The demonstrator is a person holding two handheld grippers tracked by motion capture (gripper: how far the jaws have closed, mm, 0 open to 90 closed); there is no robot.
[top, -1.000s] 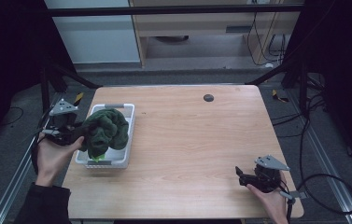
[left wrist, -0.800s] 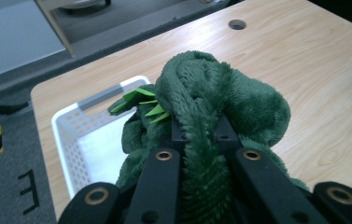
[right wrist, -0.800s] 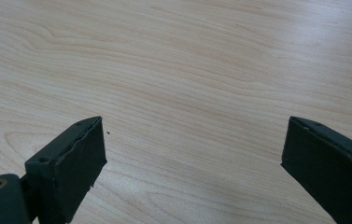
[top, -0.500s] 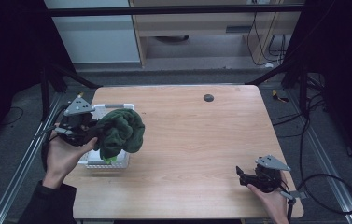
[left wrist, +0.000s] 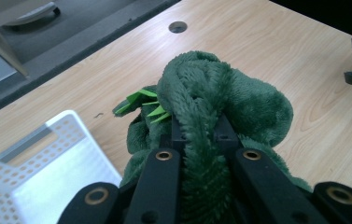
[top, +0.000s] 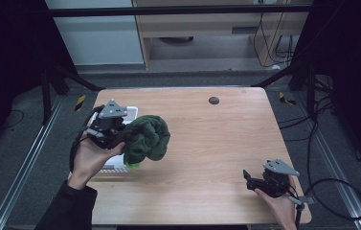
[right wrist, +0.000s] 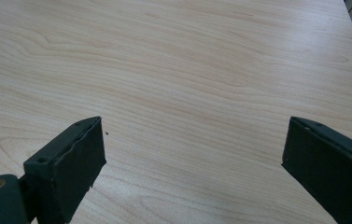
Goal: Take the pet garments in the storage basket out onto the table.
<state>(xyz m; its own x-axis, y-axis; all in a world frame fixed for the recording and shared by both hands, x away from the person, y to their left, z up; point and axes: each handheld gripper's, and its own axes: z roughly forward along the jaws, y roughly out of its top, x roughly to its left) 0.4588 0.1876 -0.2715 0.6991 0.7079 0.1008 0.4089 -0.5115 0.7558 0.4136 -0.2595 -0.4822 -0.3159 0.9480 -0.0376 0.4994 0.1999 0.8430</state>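
Two grippers: your left gripper (top: 120, 136) pinches the green plush toy (top: 147, 139) above the table's (top: 216, 139) left edge, beside the white basket (left wrist: 33, 172); your right gripper (top: 249, 179) rests spread near the front-right corner.

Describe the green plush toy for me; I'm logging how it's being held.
The green plush toy is dark green, fuzzy fleece bunched into soft folds, with small bright green pointed bits sticking out. The left gripper is shut on a ridge of its fabric and holds it up beside the white perforated basket, above the wooden table. Its underside is hidden, so any contact below cannot be judged.
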